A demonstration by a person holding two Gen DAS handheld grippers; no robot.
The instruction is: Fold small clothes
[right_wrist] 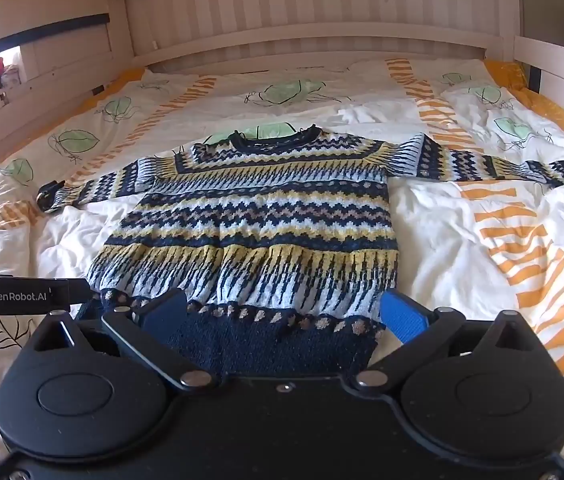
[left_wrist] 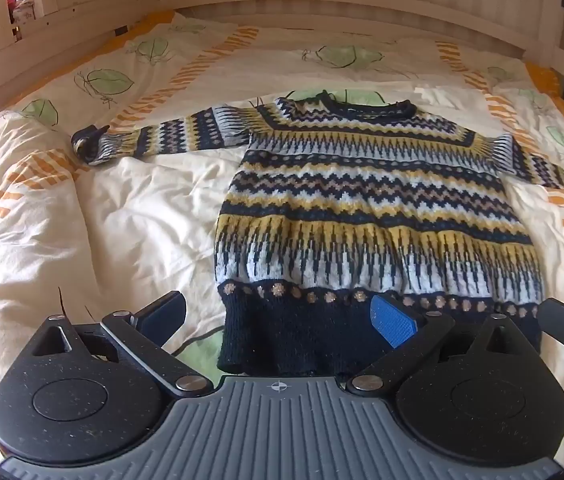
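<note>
A small knitted sweater (left_wrist: pixel 366 208) in navy, yellow and white zigzag bands lies flat on the bed, front up, neck away from me, both sleeves spread out sideways. It also shows in the right wrist view (right_wrist: pixel 254 220). My left gripper (left_wrist: pixel 280 314) is open, its blue pads wide apart over the left part of the navy hem (left_wrist: pixel 282 340). My right gripper (right_wrist: pixel 284 312) is open, its pads straddling the right part of the hem (right_wrist: pixel 274 344). Neither holds anything. The other gripper's body shows at each view's edge.
The sweater lies on a rumpled cream duvet (left_wrist: pixel 122 220) with green leaf prints and orange stripes. A white slatted bed rail (right_wrist: pixel 314 44) runs along the far side, with side rails (left_wrist: pixel 42 60) left and right.
</note>
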